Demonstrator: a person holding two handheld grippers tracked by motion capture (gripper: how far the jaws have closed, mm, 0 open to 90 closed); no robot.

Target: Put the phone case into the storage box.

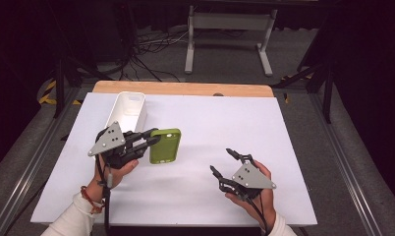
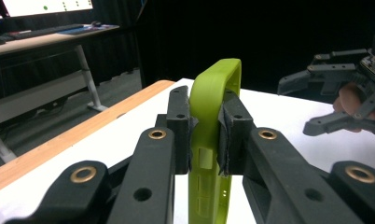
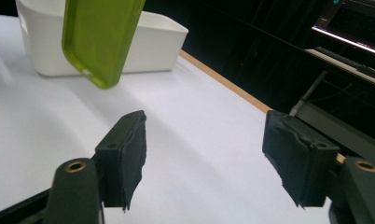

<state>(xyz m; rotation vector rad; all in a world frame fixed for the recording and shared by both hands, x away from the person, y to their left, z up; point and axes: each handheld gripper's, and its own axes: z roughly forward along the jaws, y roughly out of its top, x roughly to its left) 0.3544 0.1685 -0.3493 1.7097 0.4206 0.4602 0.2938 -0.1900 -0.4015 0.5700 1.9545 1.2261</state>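
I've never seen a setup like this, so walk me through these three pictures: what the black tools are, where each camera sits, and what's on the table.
There is no robot here. A person holds a two-jawed claw in each hand. The high view looks down on the white table; the other two cameras ride on the claws and look along their jaws. The left claw is shut on the edge of a green phone case, held off the table. The right claw is open and holds nothing. A white bin stands on the table beyond the case.
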